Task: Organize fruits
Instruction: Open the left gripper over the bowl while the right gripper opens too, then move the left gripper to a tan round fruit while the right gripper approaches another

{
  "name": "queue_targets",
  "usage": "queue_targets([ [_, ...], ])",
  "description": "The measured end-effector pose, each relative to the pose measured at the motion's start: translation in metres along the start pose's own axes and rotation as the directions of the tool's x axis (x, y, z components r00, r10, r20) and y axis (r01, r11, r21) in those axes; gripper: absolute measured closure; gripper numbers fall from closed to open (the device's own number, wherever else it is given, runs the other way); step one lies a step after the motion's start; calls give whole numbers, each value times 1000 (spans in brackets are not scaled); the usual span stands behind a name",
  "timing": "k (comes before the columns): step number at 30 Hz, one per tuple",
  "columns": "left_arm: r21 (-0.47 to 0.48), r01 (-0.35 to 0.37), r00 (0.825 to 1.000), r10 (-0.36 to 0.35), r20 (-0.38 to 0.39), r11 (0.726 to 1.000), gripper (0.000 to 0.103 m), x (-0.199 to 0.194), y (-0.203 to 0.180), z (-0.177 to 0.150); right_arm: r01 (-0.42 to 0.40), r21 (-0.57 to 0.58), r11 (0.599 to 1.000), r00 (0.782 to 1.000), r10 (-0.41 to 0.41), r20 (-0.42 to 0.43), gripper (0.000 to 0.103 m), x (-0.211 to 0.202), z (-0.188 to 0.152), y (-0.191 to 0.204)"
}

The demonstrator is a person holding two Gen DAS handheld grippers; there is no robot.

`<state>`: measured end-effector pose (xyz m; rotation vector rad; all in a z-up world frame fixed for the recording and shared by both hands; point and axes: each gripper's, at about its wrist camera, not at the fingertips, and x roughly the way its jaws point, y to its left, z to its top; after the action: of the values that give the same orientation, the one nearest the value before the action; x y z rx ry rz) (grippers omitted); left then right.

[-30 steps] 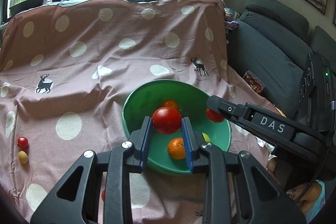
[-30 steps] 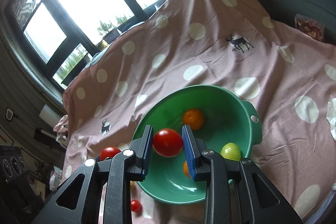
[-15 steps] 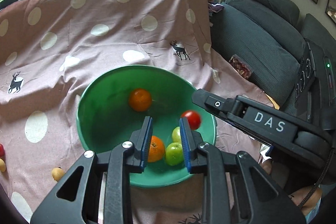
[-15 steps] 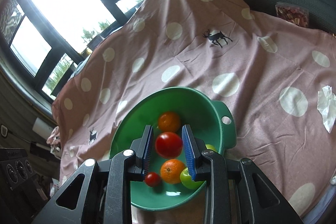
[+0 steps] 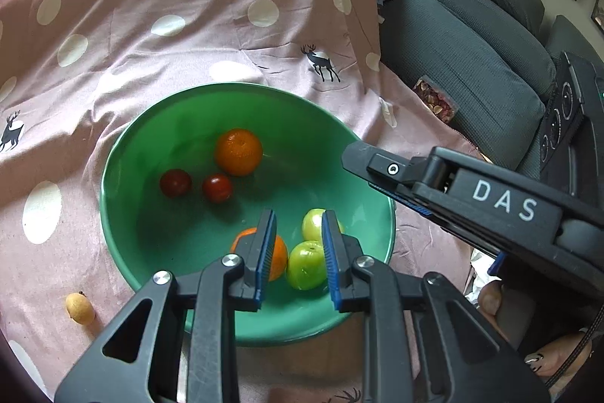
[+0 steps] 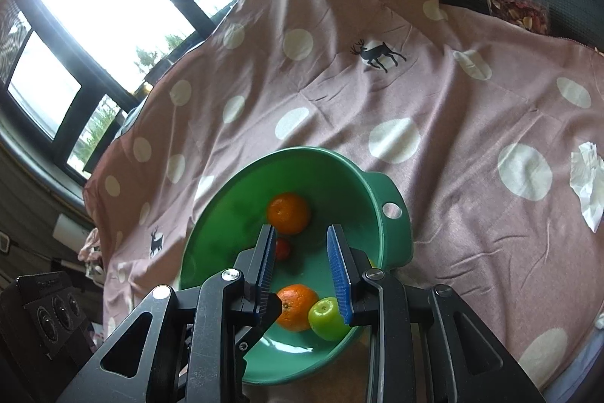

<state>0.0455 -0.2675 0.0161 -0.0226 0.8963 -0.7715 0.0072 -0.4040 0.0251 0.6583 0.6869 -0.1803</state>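
Observation:
A green bowl [image 5: 113, 176] sits on the pink dotted cloth. It holds two oranges [image 5: 238, 152], two small red tomatoes [image 5: 175, 182] and two green fruits [image 5: 306, 265]. My left gripper [image 5: 298, 218] hangs over the bowl's near side with its jaws drawn in and nothing between them. My right gripper [image 6: 301, 229] is over the same bowl [image 6: 392, 210], its jaws apart and empty. An orange [image 6: 288, 213], a tomato [image 6: 283, 249] and a green fruit [image 6: 326, 318] lie below it. One of the right gripper's fingers [image 5: 377, 165] reaches in over the bowl's right rim.
A small yellow fruit [image 5: 79, 308] lies on the cloth left of the bowl. A grey sofa [image 5: 472, 44] with a snack packet [image 5: 434, 99] stands to the right. Crumpled white paper [image 6: 589, 187] rests on the cloth. A person's hand [image 5: 558, 361] is at the lower right.
The red tomato left the left jaws first, then the right jaws let theirs go. Both tomatoes now lie in the bowl. Both grippers moved in lower over it.

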Motion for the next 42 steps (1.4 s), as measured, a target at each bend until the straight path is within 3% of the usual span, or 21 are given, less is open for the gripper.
queue_targets([
  [7,-15,-30,999,30,21,999,78,-16,6,-3,57,0,998,998,-57,-22,67,5,0,1],
  [11,-28,-45,997,47,53,999,63,-35,14,-9,56,-21,998,998,-55,17,30,0,-1,8],
  [12,-34,-49,997,51,64,998,56,-41,17,-10,45,-32,998,999,-44,29,26,-2,-2,12],
  [15,-67,-61,993,67,94,996,47,-61,29,-14,6,-73,997,998,-2,62,17,-8,-4,25],
  [23,-144,-149,975,169,144,978,41,-116,72,-29,-51,-195,980,992,72,102,14,-13,-16,65],
  [30,-259,-265,934,314,171,929,39,-165,130,-51,-104,-176,979,981,130,143,14,-22,-15,63],
  [34,-323,-360,889,426,166,875,38,-182,168,-75,-109,-170,979,985,129,112,14,-17,-16,62],
  [39,-389,-448,846,522,106,805,39,-186,205,-90,-96,-209,973,989,117,89,14,-9,-23,77],
  [42,-427,-433,849,518,101,794,38,-189,217,-93,-100,-253,962,991,118,56,14,-3,-33,91],
])
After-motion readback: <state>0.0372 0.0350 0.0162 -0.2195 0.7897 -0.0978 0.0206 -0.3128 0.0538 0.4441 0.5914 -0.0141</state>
